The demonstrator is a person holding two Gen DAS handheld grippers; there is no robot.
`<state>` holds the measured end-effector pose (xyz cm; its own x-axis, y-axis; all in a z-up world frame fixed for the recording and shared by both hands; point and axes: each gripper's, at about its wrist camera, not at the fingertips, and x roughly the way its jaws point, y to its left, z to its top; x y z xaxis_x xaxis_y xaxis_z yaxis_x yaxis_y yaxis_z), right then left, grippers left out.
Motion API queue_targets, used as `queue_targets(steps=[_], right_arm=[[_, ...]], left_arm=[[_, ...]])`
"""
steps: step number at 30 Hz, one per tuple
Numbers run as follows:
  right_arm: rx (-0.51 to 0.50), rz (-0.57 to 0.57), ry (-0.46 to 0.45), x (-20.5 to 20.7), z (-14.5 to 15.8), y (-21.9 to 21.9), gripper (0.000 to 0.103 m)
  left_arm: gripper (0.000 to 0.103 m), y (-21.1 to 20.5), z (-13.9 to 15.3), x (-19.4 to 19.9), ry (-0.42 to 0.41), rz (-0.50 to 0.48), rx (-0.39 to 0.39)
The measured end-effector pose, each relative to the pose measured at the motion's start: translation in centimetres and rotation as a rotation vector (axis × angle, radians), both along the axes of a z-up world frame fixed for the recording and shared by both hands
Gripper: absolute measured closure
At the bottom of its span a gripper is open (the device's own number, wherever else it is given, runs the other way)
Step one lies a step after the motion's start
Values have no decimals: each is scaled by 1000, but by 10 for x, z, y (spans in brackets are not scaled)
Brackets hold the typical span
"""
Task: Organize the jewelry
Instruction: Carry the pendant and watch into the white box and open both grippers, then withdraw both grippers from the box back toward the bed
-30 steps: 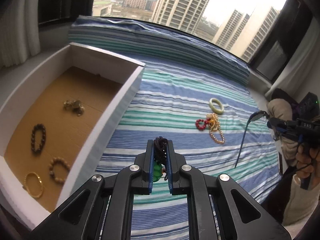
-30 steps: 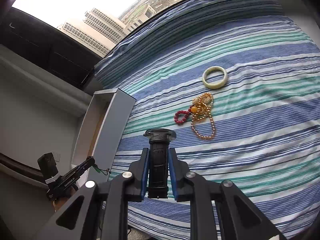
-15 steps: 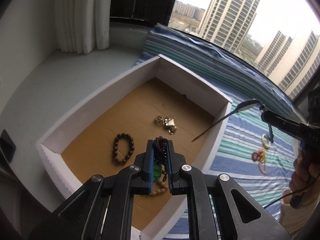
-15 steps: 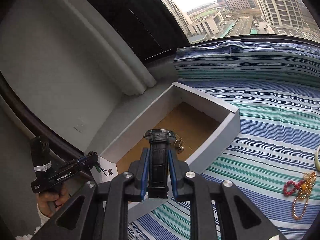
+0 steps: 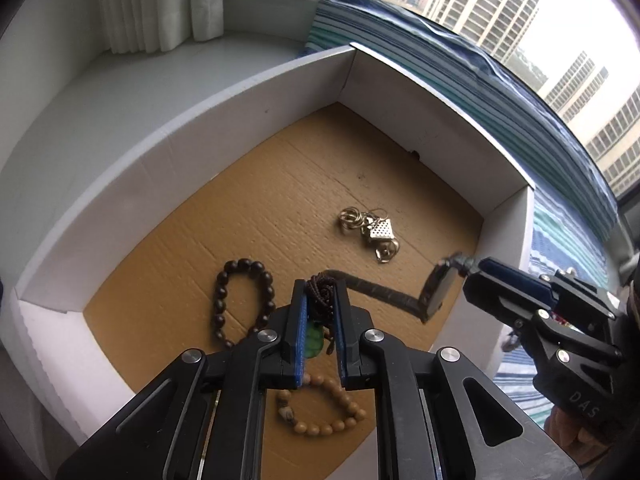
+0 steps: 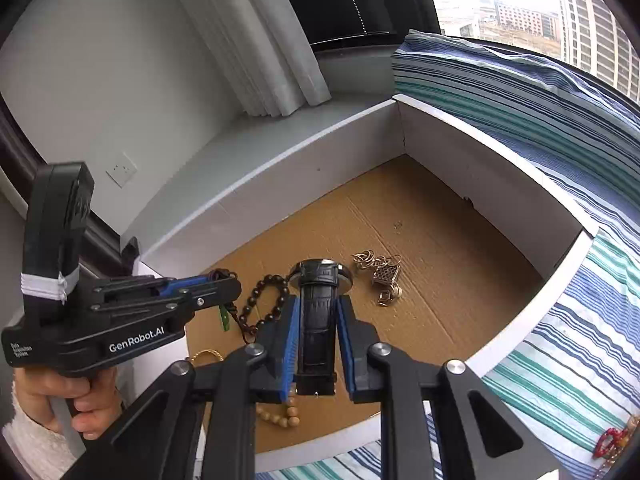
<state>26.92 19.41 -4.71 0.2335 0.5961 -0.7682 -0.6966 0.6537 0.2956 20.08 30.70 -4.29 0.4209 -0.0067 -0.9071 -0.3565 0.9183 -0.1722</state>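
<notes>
My left gripper [image 5: 320,286] hangs over the white box [image 5: 240,92] with a dark bead strand [image 5: 320,292] and its green pendant [image 5: 314,338] between its jaws; the jaws are opening slightly, the pads still on the strand. My right gripper [image 6: 318,300] is shut on the strap of a black watch [image 6: 318,320], whose face points into the box [image 6: 280,152]. In the left wrist view the right gripper [image 5: 472,268] and watch [image 5: 436,288] reach in over the right wall. In the right wrist view the left gripper [image 6: 230,280] sits at the left.
On the box's cardboard floor lie a dark bead bracelet [image 5: 244,266], a tan bead bracelet [image 5: 316,430], gold metal pieces [image 5: 372,232] and a gold bangle [image 6: 206,355]. The striped blanket [image 6: 560,360] lies to the right with red jewelry [image 6: 612,440] on it. A white curtain [image 5: 160,0] hangs behind.
Both grippers have swung from above the striped blanket to above the box, each with its item. The right gripper with the watch now reaches in close beside the left.
</notes>
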Motion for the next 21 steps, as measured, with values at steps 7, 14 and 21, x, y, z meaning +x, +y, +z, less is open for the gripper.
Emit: queue_targets(steps=[7,14,21], right_arm=[[42,-49,-45,-1,21,-30,53],[167,-134,-246,-41,107,-123,46],[57,-353,-254,-89,68,-255,36]], left_arm=[[32,-2,5,-5,-8,36,37],[19,-48,55,-35,-112,-54,112],[11,-153,61,-71,-170,-268,92]])
